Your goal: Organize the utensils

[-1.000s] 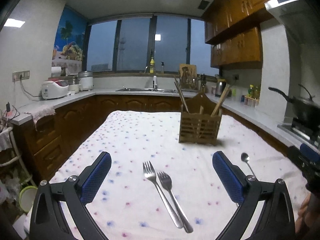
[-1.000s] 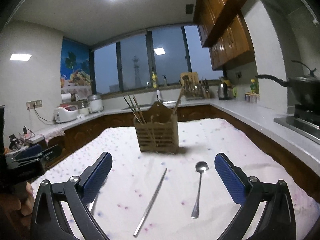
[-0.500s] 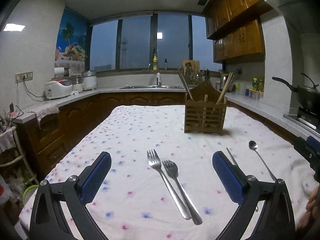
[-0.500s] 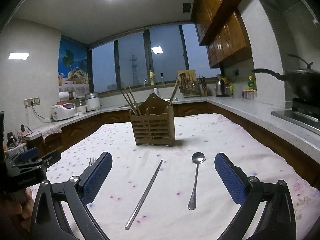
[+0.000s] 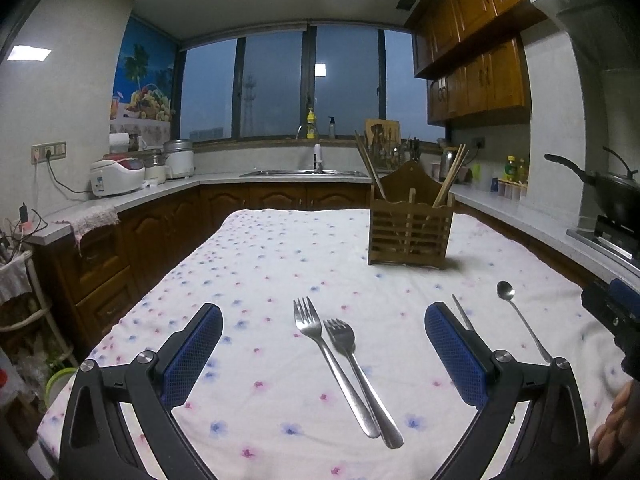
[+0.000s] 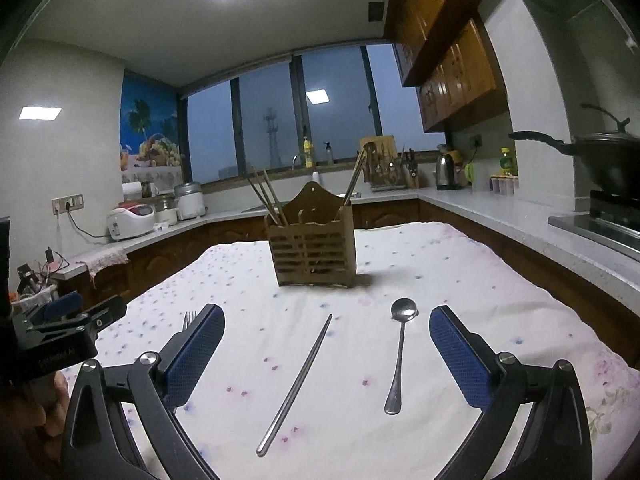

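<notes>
Two steel forks (image 5: 340, 364) lie side by side on the floral tablecloth (image 5: 260, 272), between the open fingers of my left gripper (image 5: 324, 344). A steel spoon (image 6: 400, 356) and a steel chopstick (image 6: 298, 380) lie between the open fingers of my right gripper (image 6: 326, 344). Both grippers are empty and above the cloth. A wooden slatted utensil holder (image 5: 410, 232) with chopsticks in it stands farther back; it also shows in the right wrist view (image 6: 314, 248). The spoon (image 5: 520, 320) shows right of the left gripper.
Kitchen counters with wooden cabinets surround the table. A rice cooker (image 5: 116, 176) sits on the left counter, a sink (image 5: 304, 172) at the back, a wok on a stove (image 5: 612, 196) at the right. The other gripper shows at each view's edge (image 6: 64, 320).
Both grippers have tilted and moved back slightly, so the table and utensils sit lower and nearer in view. Nothing was grasped; the utensils lie as before.
</notes>
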`<state>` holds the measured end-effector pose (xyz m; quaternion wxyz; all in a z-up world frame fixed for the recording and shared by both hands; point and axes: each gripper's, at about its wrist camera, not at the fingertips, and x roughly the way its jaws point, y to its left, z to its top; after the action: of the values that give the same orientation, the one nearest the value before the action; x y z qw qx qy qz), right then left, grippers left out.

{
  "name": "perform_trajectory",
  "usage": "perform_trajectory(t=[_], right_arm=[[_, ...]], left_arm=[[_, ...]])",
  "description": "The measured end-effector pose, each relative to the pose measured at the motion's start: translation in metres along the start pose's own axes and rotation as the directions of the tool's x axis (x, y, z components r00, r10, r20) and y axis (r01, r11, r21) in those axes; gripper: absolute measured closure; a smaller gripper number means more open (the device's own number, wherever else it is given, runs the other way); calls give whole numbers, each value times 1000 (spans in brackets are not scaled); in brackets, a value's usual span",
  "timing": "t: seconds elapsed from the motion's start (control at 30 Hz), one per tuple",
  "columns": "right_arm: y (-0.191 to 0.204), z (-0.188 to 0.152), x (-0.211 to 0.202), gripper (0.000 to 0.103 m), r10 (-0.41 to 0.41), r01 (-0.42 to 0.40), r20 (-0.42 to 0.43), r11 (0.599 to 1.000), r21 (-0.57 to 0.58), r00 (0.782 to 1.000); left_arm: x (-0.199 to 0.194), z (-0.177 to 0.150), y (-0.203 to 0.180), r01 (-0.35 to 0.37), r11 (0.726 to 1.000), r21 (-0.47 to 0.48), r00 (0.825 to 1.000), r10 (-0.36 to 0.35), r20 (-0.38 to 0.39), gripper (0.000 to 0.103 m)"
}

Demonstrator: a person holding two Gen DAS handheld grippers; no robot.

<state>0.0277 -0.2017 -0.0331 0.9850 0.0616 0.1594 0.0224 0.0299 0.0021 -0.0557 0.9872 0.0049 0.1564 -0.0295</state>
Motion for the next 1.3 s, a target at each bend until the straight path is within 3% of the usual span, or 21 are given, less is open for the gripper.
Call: perform_trajectory(t=[1.3], right_arm=[[1,-4,3,0,15,-15,-8,1000,7,1000]], left_arm=[[-5,1,0,-15,1000,14,1000,15,-6,1]])
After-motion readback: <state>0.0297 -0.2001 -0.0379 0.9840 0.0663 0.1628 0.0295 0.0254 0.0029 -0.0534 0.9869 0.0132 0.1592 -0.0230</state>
